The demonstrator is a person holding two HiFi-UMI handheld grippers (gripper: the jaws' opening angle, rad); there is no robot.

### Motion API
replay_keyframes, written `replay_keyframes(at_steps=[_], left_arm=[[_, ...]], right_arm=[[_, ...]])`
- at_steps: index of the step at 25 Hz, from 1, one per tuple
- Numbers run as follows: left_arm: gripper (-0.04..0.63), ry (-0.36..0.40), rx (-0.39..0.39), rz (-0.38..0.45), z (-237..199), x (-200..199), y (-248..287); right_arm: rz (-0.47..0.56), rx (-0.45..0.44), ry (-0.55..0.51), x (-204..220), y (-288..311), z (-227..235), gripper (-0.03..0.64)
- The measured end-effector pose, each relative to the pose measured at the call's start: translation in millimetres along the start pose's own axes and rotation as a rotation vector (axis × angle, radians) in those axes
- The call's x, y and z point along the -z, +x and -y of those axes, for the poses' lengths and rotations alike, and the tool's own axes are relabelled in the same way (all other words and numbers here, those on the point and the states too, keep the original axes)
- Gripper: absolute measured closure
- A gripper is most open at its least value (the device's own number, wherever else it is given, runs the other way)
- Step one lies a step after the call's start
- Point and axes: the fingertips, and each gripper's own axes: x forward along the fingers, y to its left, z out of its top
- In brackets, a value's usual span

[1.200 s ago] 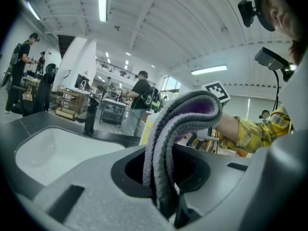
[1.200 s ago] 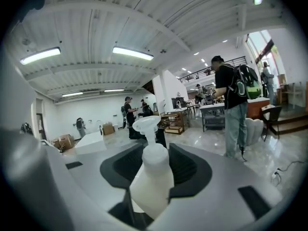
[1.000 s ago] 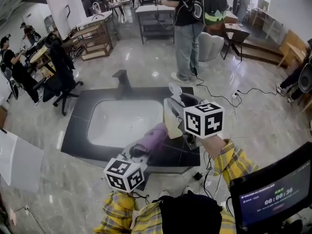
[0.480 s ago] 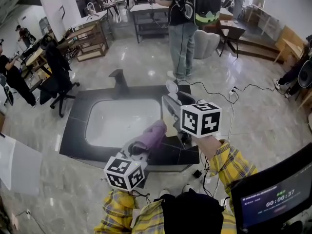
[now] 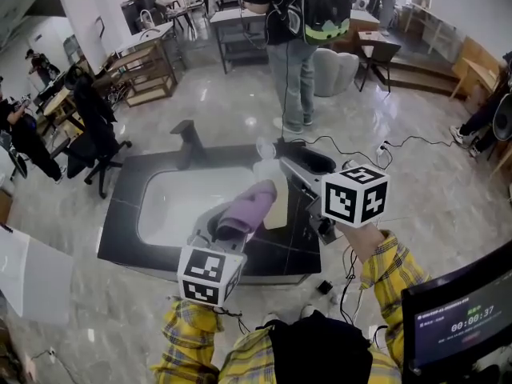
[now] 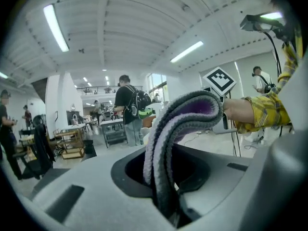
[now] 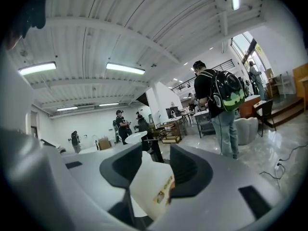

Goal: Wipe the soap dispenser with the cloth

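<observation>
Head view: soap dispenser partly behind cloth

Sleeves, 2: yellow plaid crossed with grey and white lines; left sleeve at lower left of centre, right sleeve at lower right.
Black garment: bottom centre.
Left gripper, right gripper: grey moulded bodies.
Left cube, right cube: white, with black square markers.

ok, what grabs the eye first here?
The purple cloth, folded and clamped in the left hand-held gripper, up over the white sink. Right beside it, the right hand-held gripper holds the cream soap dispenser between jaws that have just been opening slightly. Behind the dark counter stands a person with a green-and-black backpack.
</observation>
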Motion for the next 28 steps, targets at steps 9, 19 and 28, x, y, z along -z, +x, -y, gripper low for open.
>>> replay_keyframes(at_steps=[9,19,28], left_arm=[[0.523,0.176,-0.039,-0.112,9,-19,24],[0.523,0.162,-0.053,-0.151,23,5,30],[0.523,0.097,-0.030,-0.178,30,49,37]], right_arm=[[-0.021,0.082,-0.018,4,-21,28,0.549],[-0.061,0.068,0.009,20,-16,36,0.549],[-0.093,0.053,0.025,34,-7,40,0.550]])
